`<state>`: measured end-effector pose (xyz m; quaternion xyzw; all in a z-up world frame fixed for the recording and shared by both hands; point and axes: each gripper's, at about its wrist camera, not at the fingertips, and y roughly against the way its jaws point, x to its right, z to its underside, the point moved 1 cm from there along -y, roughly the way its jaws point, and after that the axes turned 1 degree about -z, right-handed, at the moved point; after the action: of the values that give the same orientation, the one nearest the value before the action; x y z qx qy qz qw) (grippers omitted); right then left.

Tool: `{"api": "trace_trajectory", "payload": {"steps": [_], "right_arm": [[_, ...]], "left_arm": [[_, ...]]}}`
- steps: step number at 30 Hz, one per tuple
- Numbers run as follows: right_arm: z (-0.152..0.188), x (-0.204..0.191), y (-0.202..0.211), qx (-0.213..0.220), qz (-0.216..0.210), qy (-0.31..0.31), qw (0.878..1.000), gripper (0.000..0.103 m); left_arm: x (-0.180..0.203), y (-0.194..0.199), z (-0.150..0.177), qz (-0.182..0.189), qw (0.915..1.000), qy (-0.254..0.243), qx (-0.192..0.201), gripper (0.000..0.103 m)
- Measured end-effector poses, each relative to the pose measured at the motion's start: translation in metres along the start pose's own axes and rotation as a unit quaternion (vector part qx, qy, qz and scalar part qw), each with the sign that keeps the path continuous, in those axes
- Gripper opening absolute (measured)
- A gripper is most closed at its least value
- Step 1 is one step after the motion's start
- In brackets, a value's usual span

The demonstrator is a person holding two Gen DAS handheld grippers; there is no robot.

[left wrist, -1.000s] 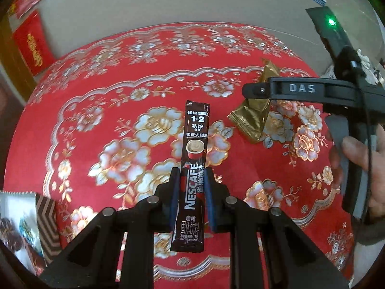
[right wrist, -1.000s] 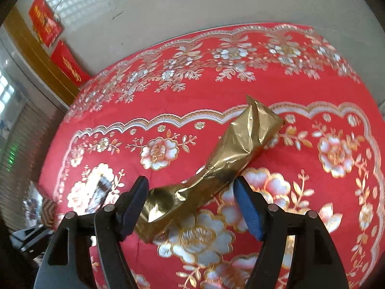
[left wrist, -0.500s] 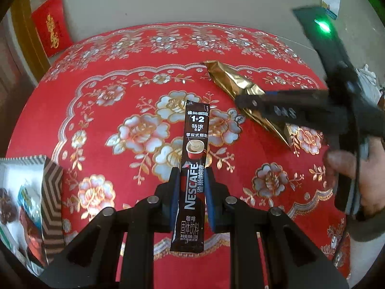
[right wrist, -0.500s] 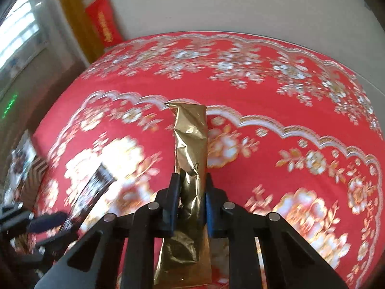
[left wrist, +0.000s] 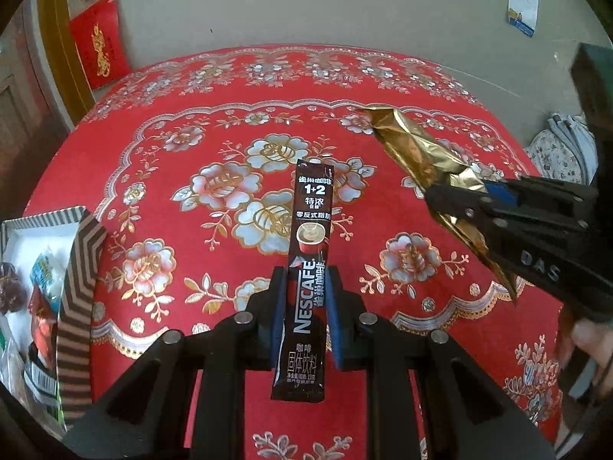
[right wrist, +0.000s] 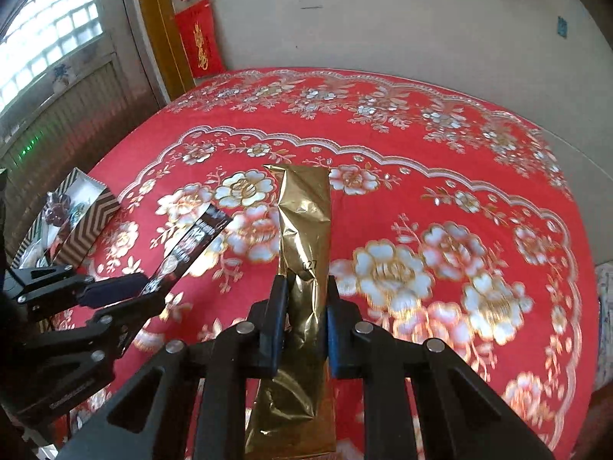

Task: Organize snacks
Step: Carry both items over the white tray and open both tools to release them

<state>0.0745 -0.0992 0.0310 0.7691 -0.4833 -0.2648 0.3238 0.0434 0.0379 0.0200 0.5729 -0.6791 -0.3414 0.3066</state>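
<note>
The left gripper (left wrist: 305, 306) is clamped on a dark Nescafé coffee stick (left wrist: 311, 245), its blue pads pinching the lower half so the sachet stands out forward above the cloth; the right gripper (right wrist: 305, 306) is likewise closed on a crumpled gold foil packet (right wrist: 304, 230), pinched near its middle, both ends free. Each packet is lifted clear of the red floral tablecloth (left wrist: 184, 142) — neither touches it; from the left wrist view the right gripper sits off to the right with the gold packet jutting up and leftward. Outward to the left, at the table's edge, stands a chevron-striped box (left wrist: 78, 268) already holding several wrapped snacks. The step in hand looks like the carry — both pickups done, both items held aloft; the next move probably calls for swinging each gripper leftward over the box, tipping the packets down past its striped wall, and releasing one at a time so the two tools do not collide.
</note>
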Motion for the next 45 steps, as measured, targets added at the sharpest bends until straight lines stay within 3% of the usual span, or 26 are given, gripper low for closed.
{"api": "trace_trajectory", "payload": {"steps": [7, 15, 45], "right_arm": [[0.018, -0.011, 0.028, 0.017, -0.001, -0.003, 1.000, 0.017], [0.029, -0.038, 0.041, 0.027, -0.031, 0.000, 0.999, 0.017], [0.007, -0.196, 0.040, 0.031, -0.113, 0.115, 0.986, 0.017]], "left_arm": [[-0.001, 0.016, 0.011, -0.003, 0.9998, 0.011, 0.016, 0.022], [-0.019, 0.044, 0.027, -0.027, 0.9987, 0.024, 0.036, 0.022], [-0.129, 0.130, 0.077, -0.113, 0.9849, 0.105, 0.078, 0.022]]}}
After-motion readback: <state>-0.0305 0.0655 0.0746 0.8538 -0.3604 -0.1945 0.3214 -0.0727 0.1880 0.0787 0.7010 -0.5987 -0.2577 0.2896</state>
